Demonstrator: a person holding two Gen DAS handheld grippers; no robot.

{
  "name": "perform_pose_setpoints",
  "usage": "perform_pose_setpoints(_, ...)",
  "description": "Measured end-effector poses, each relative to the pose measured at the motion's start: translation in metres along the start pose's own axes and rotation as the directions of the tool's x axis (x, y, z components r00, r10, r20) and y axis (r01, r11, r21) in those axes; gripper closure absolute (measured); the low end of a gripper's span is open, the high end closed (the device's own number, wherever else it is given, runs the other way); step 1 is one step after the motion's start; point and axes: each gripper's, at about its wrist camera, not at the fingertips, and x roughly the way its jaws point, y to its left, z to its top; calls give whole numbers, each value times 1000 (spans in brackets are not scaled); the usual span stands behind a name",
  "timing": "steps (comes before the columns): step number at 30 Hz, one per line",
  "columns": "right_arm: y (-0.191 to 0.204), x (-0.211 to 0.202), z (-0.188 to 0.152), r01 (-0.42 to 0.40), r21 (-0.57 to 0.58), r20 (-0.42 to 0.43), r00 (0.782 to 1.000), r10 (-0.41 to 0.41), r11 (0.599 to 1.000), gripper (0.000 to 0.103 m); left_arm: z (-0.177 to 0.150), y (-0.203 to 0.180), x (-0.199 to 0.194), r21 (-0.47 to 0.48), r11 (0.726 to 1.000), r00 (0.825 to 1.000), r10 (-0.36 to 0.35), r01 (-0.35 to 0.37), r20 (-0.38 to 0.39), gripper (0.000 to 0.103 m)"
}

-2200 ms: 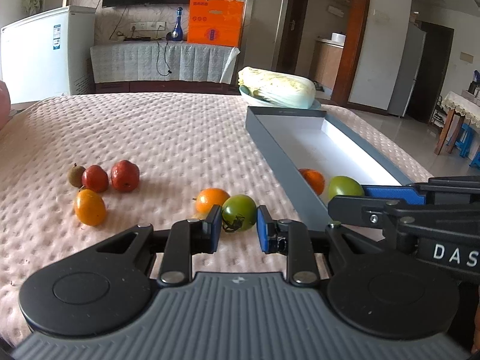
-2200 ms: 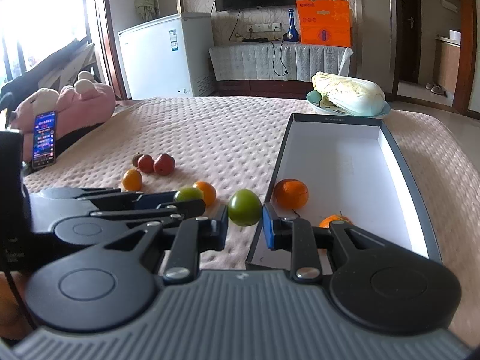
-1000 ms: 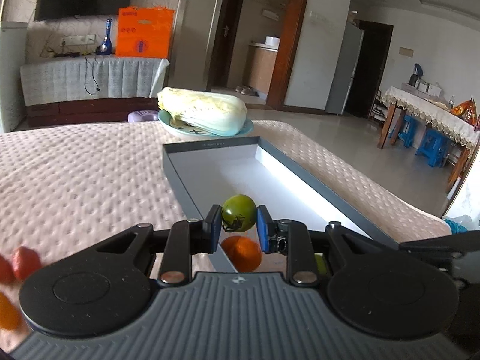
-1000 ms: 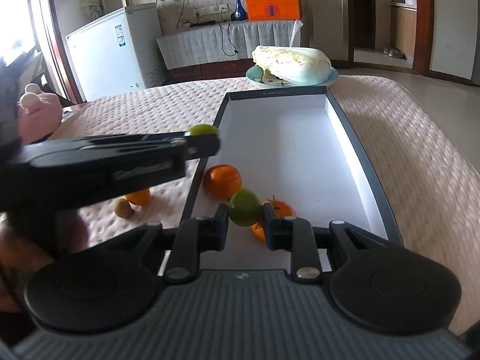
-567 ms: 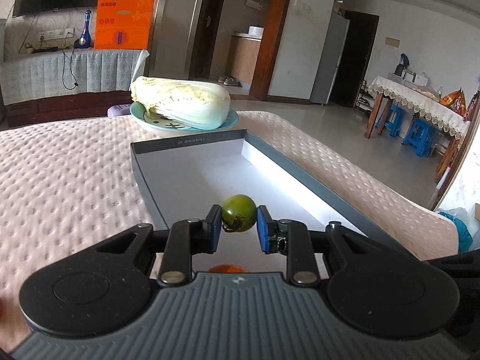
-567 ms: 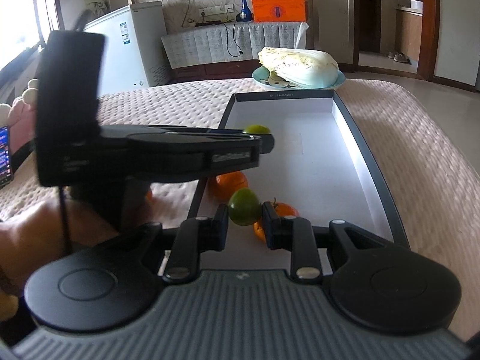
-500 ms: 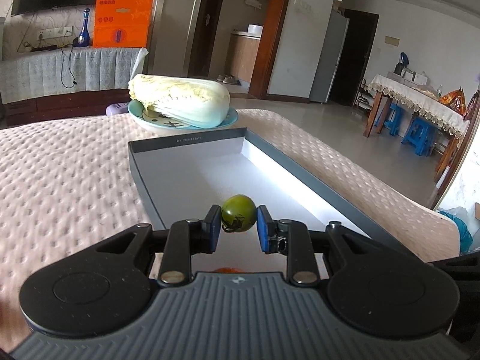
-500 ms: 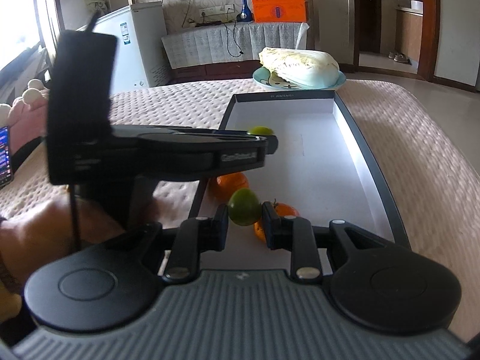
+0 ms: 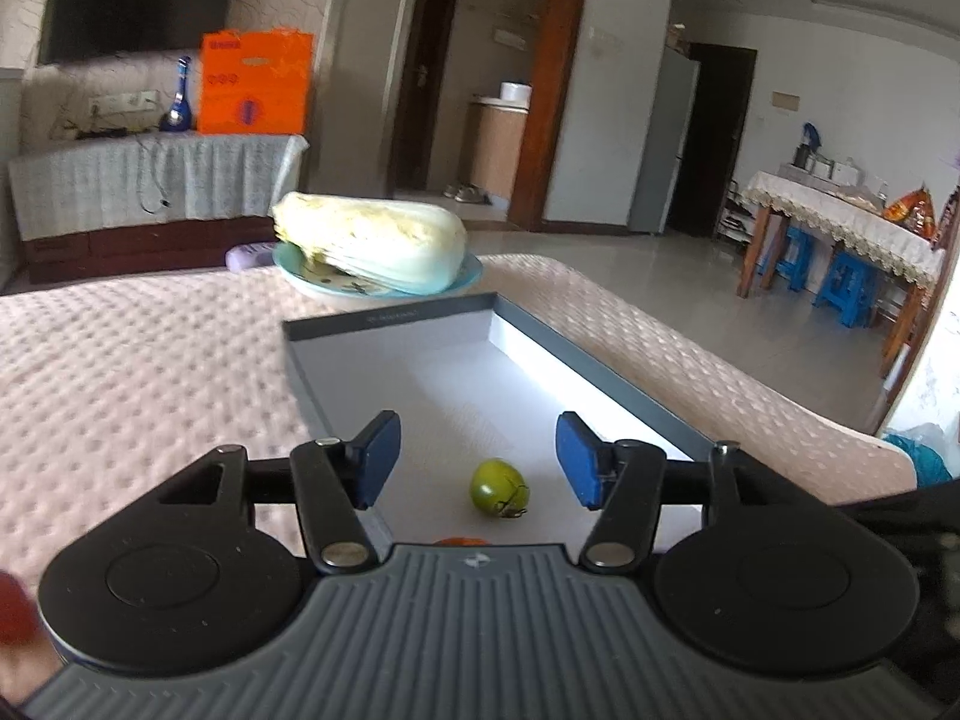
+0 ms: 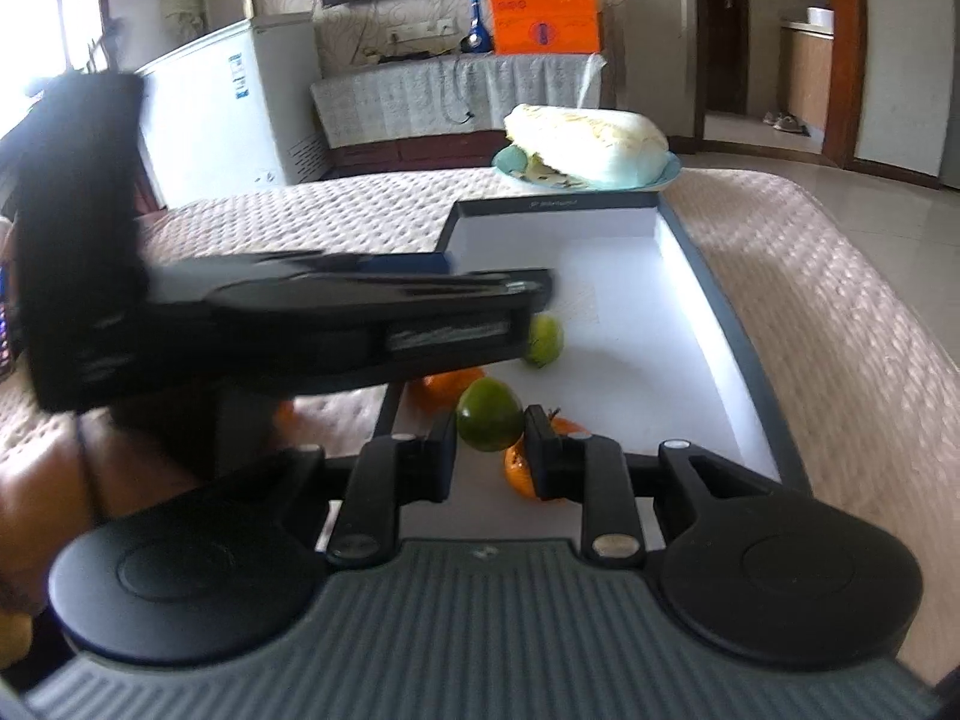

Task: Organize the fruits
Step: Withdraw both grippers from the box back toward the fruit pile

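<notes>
Left gripper point(image 9: 477, 459): jaws spread wide above the gray box point(image 9: 606, 369), gripping nothing.
Released fruit: a green tomato point(image 9: 499, 487) lies on the box floor between the blue pads point(image 9: 377, 456).
Right gripper point(image 10: 490, 443): clamped on a second green tomato point(image 10: 489, 414), over the box's near end.
Also in box: two oranges point(image 10: 521, 468), partly hidden.
Behind: napa cabbage point(image 9: 372, 240) on a plate.

We see the right claw point(image 10: 490, 435) clamped on a green tomato point(image 10: 489, 406) above the near end of the grey tray point(image 10: 717, 294). Behind it two oranges point(image 10: 447, 385) lie in the tray. The left claw point(image 10: 534, 294), blurred, reaches over the tray's left wall, a second green tomato point(image 10: 545, 340) lying just below its tip. Beyond the tray, a napa cabbage point(image 10: 591, 141) rests on a plate point(image 10: 666, 171).
</notes>
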Motion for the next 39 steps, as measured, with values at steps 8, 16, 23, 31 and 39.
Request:
perform_pose_setpoints(8,-3,2,5,42,71,34,998,-45,997,75,2,7,-74,-73,991,993,113,-109,46,39)
perform_pose_setpoints(16,-4,9,8,93,109,42,994,-98,990,73,-23,23,-148,-139,966,975,221,-216,20,39)
perform_pose_setpoints(23,-1,1,9,87,138,101,990,-102,987,47,-49,48,-185,-118,941,948,317,-317,-16,39)
perform_pose_setpoints(31,18,-13,12,19,97,211,977,-39,995,47,-62,84,-205,-201,904,925,376,-379,-50,39)
perform_pose_setpoints(39,38,-3,9,-59,15,164,985,56,998,47,-62,87,-194,-241,895,927,366,-375,-81,39)
